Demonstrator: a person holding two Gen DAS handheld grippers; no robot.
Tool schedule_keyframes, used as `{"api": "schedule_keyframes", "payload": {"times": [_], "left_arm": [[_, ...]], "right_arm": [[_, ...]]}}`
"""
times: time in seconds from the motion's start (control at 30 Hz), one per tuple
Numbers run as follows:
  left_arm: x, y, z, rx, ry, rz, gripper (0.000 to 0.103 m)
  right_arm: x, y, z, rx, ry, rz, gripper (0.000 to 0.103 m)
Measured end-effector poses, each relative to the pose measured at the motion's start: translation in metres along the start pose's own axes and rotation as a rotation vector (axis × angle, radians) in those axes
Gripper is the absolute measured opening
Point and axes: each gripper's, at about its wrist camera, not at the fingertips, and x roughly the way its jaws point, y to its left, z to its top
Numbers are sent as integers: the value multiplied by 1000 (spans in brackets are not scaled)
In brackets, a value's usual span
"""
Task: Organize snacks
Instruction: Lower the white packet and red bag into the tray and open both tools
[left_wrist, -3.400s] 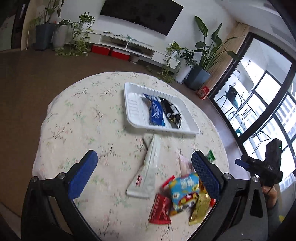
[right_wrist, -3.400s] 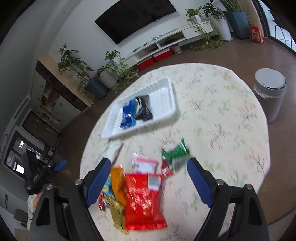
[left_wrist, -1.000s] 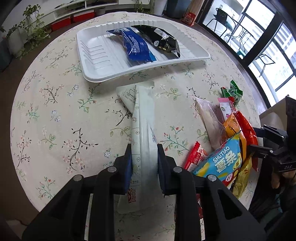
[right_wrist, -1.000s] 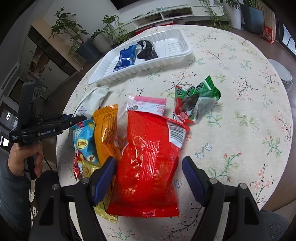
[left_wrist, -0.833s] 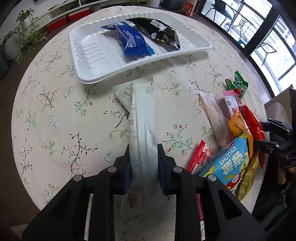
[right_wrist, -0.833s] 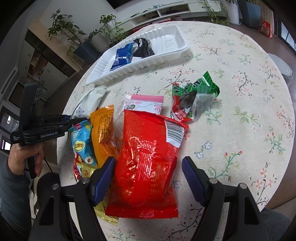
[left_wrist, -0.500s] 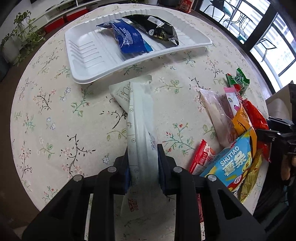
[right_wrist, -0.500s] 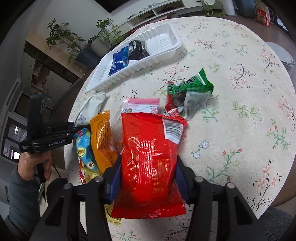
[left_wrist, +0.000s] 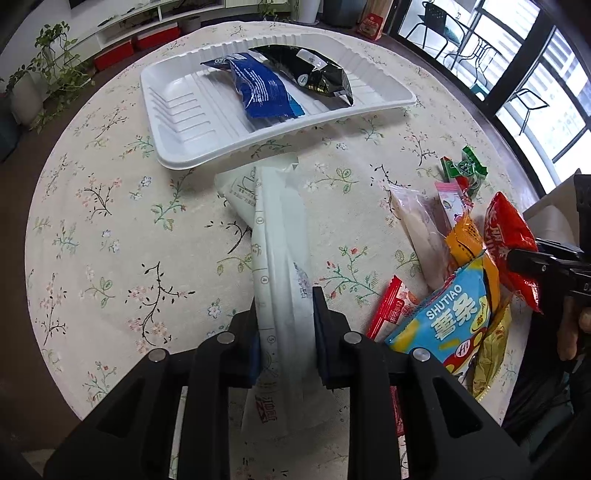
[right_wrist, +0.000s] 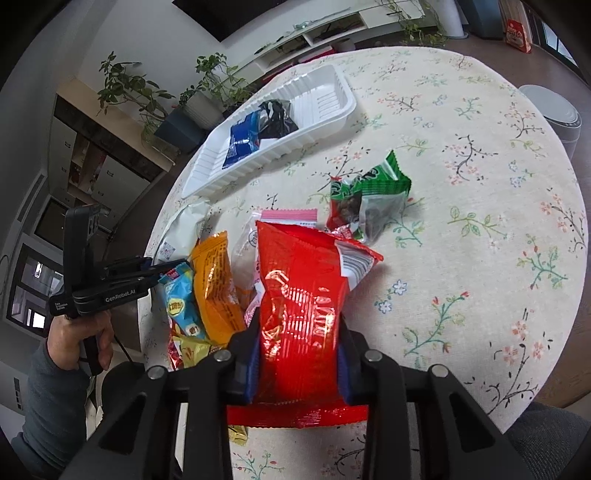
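— What is the room like?
— A brown floor (left_wrist: 22, 206), a low white TV unit (right_wrist: 332, 26) along a pale wall, potted plants (right_wrist: 125, 88) beside it.
— And the light?
— Daylight through tall dark-framed windows (left_wrist: 543, 66); a chair (left_wrist: 436, 18) stands outside. A round bin (right_wrist: 554, 110) stands nearby.
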Motion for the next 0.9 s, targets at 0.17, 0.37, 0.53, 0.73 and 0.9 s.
{"api": "schedule_keyframes", "payload": {"times": [0.17,0.37,0.53,0.73,0.9], "left_arm": [[-12,7,-6,-44,-33,-48,20],[-30,15,-19,-134,-104,-148,20],[-51,31,-22,-218,-183,-240,20],[-73,62,8,-290,-275,-265,20],[-85,80,56,-297,-324,-257,20]], "right_arm": [[-15,0,-4,3,-46,29,35],[-29,-2,0,20,-82,73,35],[-41,-18,20,67,-102,97,35],[-67,-32,71,68,-176,83,35],[-67,-24,133,31,-205,90,35]]}}
